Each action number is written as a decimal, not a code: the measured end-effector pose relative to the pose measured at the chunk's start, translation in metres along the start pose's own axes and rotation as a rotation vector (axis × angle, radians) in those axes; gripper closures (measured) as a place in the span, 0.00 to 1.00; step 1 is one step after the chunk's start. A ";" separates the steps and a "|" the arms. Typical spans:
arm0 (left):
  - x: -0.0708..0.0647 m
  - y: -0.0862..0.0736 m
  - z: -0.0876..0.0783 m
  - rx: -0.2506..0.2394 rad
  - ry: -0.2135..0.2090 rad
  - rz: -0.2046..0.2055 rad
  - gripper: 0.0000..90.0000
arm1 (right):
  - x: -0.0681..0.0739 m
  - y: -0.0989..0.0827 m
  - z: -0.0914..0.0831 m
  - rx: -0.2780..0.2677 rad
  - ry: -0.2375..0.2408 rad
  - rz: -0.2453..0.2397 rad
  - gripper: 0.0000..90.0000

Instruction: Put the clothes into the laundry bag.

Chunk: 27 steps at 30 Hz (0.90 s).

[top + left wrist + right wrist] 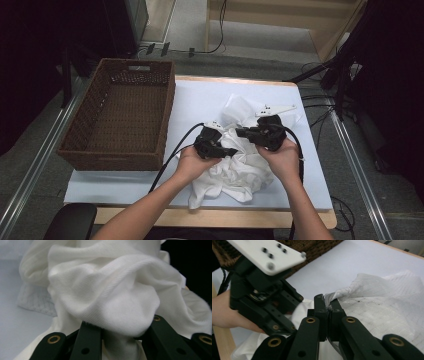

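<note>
A soft white cloth (235,172) lies crumpled on the pale blue table top (200,105), near the front edge, right in front of the person. A thin white mesh bag (239,107) lies just behind it, touching the cloth.

The left gripper (220,147) is at the left side of the pile. In the left gripper view, a fat fold of the white cloth (112,302) sits between its two black jaws, and the jaws press on it from both sides.

The right gripper (327,305) has its jaws tight together on the edge of the mesh bag (387,307).

A brown woven basket (120,112) stands on the left of the table, apart from the cloth.
</note>
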<state>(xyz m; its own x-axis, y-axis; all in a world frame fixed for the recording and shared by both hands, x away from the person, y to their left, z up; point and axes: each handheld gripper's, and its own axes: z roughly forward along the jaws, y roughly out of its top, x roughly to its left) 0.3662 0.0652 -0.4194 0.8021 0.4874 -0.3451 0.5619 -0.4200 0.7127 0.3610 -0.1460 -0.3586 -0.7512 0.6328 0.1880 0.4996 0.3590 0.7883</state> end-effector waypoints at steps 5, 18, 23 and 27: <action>-0.013 0.013 -0.048 -0.018 0.023 0.070 0.86 | 0.013 0.010 -0.006 -0.065 0.053 -0.022 1.00; -0.004 0.013 -0.034 0.156 0.087 0.074 0.85 | 0.019 0.005 0.015 -0.006 0.058 0.001 1.00; 0.004 0.014 -0.008 0.150 0.056 0.038 0.85 | 0.014 0.001 0.020 0.011 0.053 0.010 1.00; 0.009 0.016 0.005 0.155 0.058 0.030 0.85 | 0.010 -0.002 0.021 0.007 0.068 0.029 1.00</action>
<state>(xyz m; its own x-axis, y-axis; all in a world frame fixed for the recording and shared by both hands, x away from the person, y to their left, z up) 0.3832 0.0589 -0.4137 0.8085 0.5144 -0.2857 0.5658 -0.5462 0.6176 0.3613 -0.1257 -0.3704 -0.7638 0.5951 0.2499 0.5245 0.3465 0.7777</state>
